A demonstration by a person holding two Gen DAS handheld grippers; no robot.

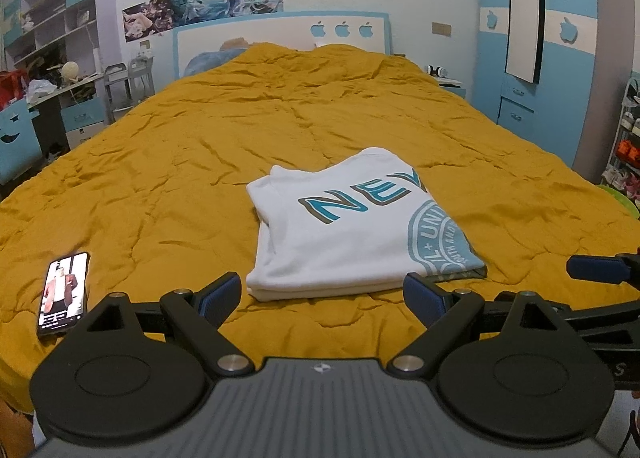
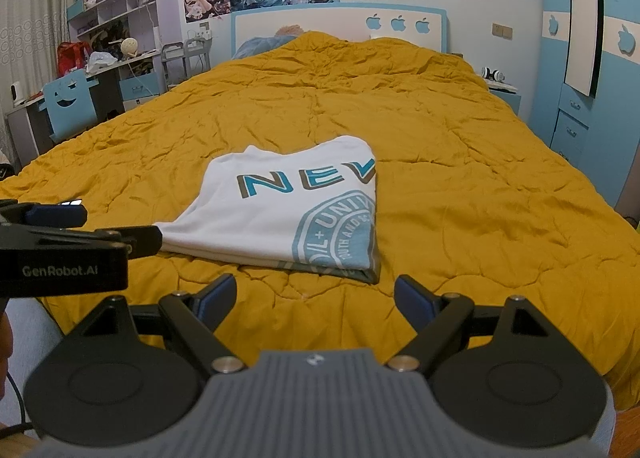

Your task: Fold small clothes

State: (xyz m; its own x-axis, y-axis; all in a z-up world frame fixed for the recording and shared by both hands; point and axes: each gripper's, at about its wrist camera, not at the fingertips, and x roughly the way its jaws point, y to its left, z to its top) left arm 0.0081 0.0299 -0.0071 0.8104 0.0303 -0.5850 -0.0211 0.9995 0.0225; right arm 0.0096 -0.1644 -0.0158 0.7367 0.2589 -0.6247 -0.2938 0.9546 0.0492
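Folded shirt (image 1: 344,226) near bed's (image 1: 160,162) front edge; left gripper (image 1: 322,298), right gripper (image 2: 316,298) spread, empty; phone (image 1: 63,292) left.

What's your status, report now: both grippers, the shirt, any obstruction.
Left gripper open, empty; right gripper open, empty. White T-shirt folded flat on yellow bedspread, just ahead of both. Phone lies left of it, clear of the shirt.

bedspread (image 1: 160,186) open all round | obstacles: shirt (image 1: 344,234), phone (image 1: 63,292)
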